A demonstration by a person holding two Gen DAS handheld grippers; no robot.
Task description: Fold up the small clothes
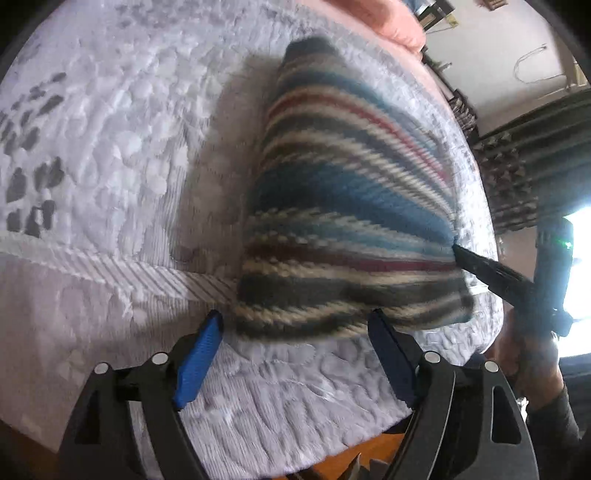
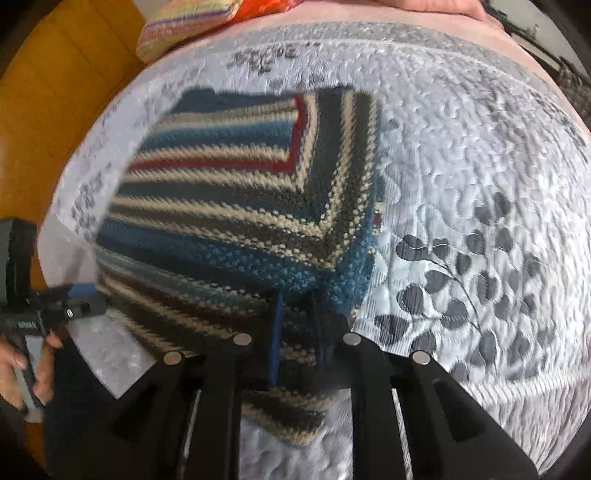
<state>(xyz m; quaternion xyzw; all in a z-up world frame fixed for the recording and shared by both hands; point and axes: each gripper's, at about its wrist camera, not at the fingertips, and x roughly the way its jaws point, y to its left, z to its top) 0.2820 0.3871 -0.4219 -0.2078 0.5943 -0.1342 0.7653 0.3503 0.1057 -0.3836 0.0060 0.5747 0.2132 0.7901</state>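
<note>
In the left wrist view the left gripper (image 1: 295,343) stands nearest, its blue-padded jaws spread wide and released, with the near hem of the striped knit garment (image 1: 351,229) lying between the tips but not pinched. The garment rests on a bed under a pale quilted bedspread (image 1: 110,147), puffy, stitched in scale-like shapes with grey leaf motifs. The knit is thick and ribbed, banded in blue, cream, dark grey and red.

At its right edge the right gripper (image 1: 458,251) meets the fabric; that gripper's own camera shows its jaws (image 2: 295,306) nearly closed, grasping a fold of the garment, and reveals that a flap is turned over, so the stripes meet at a diagonal corner.

Only the right wrist view shows a bare hand (image 2: 26,369) holding the left gripper's handle and, farther off, a multicoloured striped cushion (image 2: 184,26). No containers appear.
</note>
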